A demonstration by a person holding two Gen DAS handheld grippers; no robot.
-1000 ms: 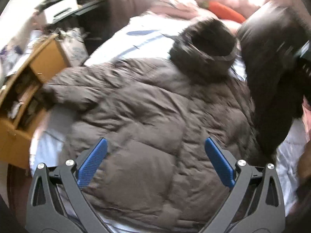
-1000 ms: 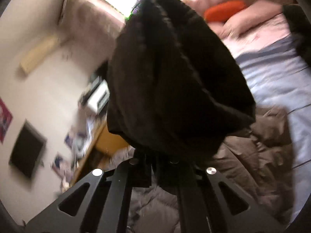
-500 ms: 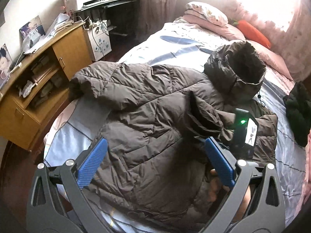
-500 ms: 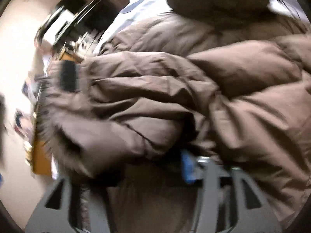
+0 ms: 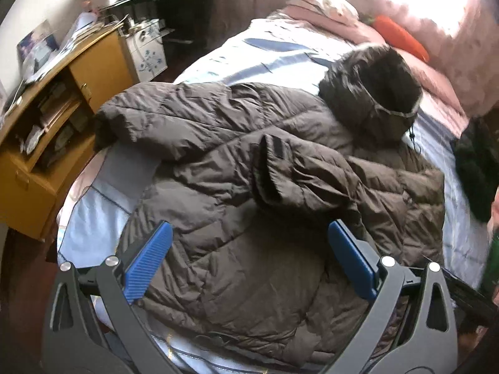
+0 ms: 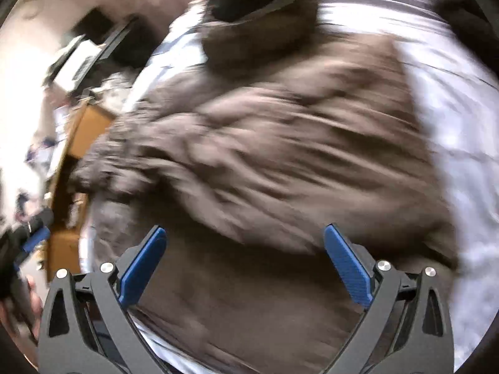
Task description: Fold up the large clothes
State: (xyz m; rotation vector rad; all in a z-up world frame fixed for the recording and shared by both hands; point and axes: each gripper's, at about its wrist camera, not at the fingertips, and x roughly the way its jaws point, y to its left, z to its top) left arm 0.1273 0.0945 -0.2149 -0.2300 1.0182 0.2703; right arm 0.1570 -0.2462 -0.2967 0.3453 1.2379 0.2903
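A large brown puffer coat (image 5: 249, 212) lies spread on the bed, its dark fur-trimmed hood (image 5: 374, 93) toward the pillows. Its right sleeve (image 5: 299, 174) is folded across the chest, cuff toward the middle. The left sleeve (image 5: 149, 118) stretches out toward the bed's left edge. My left gripper (image 5: 249, 261) hovers open and empty above the coat's lower part. My right gripper (image 6: 246, 265) is open and empty above the same coat (image 6: 280, 155), its view blurred by motion. The left gripper's blue pad (image 6: 34, 240) shows at the right view's left edge.
The bed (image 5: 280, 56) has a light blue striped sheet, pink pillows (image 5: 321, 3) and an orange cushion (image 5: 402, 37) at its head. A dark garment (image 5: 477, 168) lies at the bed's right. A wooden cabinet (image 5: 40, 143) stands close on the left.
The right gripper carried the right sleeve over, laid it across the coat's chest, let go and opened. It has drawn back out of the left view.
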